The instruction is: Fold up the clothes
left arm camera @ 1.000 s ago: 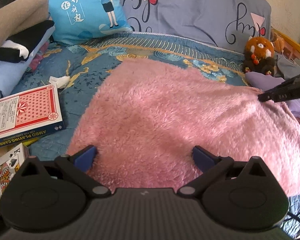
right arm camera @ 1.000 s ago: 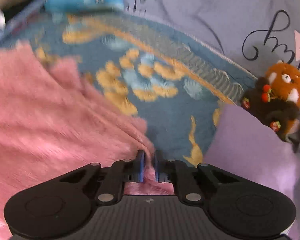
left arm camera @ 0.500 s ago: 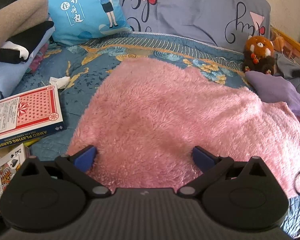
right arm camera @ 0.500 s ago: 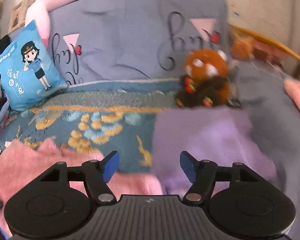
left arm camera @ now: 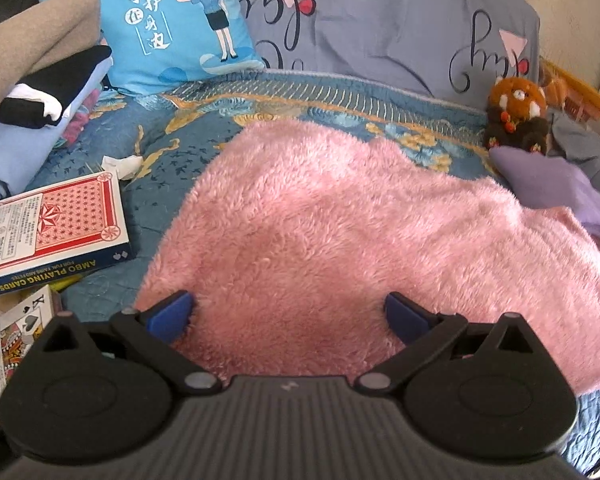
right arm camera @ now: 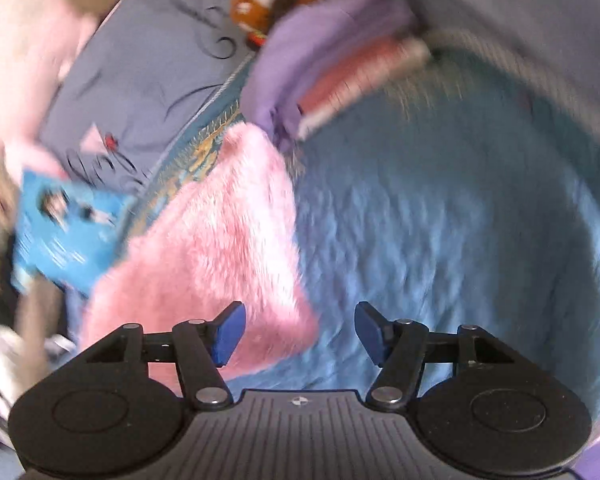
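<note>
A pink fleece garment (left arm camera: pixel 340 232) lies spread flat on the blue patterned bedspread (left arm camera: pixel 156 152). My left gripper (left arm camera: pixel 288 316) is open wide at the garment's near edge, its blue pads apart on the fleece and pinching nothing. In the blurred, tilted right wrist view, my right gripper (right arm camera: pixel 300 332) is open with its jaws closing. A corner of the pink garment (right arm camera: pixel 220 248) reaches in between the pads, which do not press on it. The blue bedspread (right arm camera: pixel 440 220) fills the right of that view.
A playing-card box (left arm camera: pixel 52 232) and loose cards lie at the left, with a crumpled tissue (left arm camera: pixel 122 164) beyond. Stacked clothes (left arm camera: pixel 28 112) and a blue cartoon cushion (left arm camera: pixel 180 28) sit at the back left. A plush toy (left arm camera: pixel 516 112) and a purple garment (left arm camera: pixel 552 184) lie at the right.
The right gripper let go of the pink garment's far right corner, opened, left the left wrist view and rolled over while swinging to another corner. The left gripper stayed put.
</note>
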The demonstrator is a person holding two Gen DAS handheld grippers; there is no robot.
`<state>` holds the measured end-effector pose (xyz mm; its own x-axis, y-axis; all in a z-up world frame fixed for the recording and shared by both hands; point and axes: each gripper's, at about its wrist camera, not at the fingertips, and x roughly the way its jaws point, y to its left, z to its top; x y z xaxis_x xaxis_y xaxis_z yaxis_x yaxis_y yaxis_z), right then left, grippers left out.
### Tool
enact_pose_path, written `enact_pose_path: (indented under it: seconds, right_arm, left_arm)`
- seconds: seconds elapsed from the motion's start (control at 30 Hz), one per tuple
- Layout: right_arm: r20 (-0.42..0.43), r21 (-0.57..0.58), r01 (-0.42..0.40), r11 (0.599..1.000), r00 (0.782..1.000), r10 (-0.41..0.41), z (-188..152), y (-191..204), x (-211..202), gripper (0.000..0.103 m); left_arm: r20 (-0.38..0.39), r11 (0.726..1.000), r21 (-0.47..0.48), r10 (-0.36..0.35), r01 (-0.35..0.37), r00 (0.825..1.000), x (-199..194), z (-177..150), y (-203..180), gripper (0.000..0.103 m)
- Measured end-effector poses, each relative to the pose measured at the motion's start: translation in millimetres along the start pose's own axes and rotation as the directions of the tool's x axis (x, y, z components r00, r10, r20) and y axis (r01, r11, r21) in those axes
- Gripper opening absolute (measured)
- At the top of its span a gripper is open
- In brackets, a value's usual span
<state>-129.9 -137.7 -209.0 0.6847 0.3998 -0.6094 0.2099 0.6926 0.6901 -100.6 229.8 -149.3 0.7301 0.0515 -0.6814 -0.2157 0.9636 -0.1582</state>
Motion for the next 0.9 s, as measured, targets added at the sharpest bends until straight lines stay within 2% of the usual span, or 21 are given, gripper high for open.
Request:
enact_pose_path:
  seconds: [0.07, 0.17, 0.3, 0.37, 0.43, 0.53, 0.63, 0.7, 0.8, 0.9]
  right_arm:
    - [-0.007, 0.126, -0.072, 0.989, 0.997, 0.074, -6, -13, 6, 0.061]
    - [0.012, 0.273, -0.151, 0.95, 0.988, 0.154, -15, -24, 19, 0.061]
    - [0.068, 0.392, -0.184, 0.901, 0.983, 0.171, -22, -31, 35, 0.059]
    - [0.079, 0.432, -0.197, 0.88, 0.98, 0.181, -22, -32, 41, 0.028]
    - [0.094, 0.441, -0.198, 0.875, 0.98, 0.174, -21, -30, 40, 0.023]
    - [0.124, 0.314, -0.184, 0.931, 0.981, 0.153, -16, -8, 29, 0.02]
    - [0.161, 0.147, -0.136, 0.98, 0.981, 0.112, -6, 27, 17, 0.018]
    - [0.181, -0.022, -0.08, 0.997, 0.98, 0.083, 0, 64, 11, 0.018]
    - [0.201, -0.267, -0.035, 0.963, 0.975, 0.091, 11, 117, 4, 0.018]
    - [0.177, -0.452, -0.049, 0.891, 0.974, 0.143, 14, 171, 8, 0.018]
  left_arm:
    - [0.04, 1.0, -0.014, -0.028, 0.028, 0.999, -8, 1, 0, 0.103]
    - [0.086, 0.996, -0.012, -0.083, 0.085, 0.993, -19, 3, -7, 0.103]
    - [0.066, 0.979, 0.073, -0.193, 0.188, 0.979, -26, 9, -42, 0.103]
    - [0.035, 0.971, 0.097, -0.222, 0.218, 0.974, -23, 7, -62, 0.103]
    - [0.006, 0.975, 0.099, -0.202, 0.2, 0.979, -16, 2, -74, 0.103]
    - [-0.009, 0.985, 0.065, -0.157, 0.157, 0.988, -12, 0, -72, 0.103]
    - [0.056, 0.988, -0.027, -0.147, 0.149, 0.987, -24, 7, -45, 0.103]
    - [0.109, 0.988, -0.095, -0.111, 0.121, 0.988, -32, 15, -19, 0.103]
    - [0.18, 0.977, -0.201, -0.032, 0.068, 0.983, -37, 21, 25, 0.103]
    - [0.187, 0.943, -0.329, 0.019, 0.044, 0.982, -30, 21, 73, 0.103]
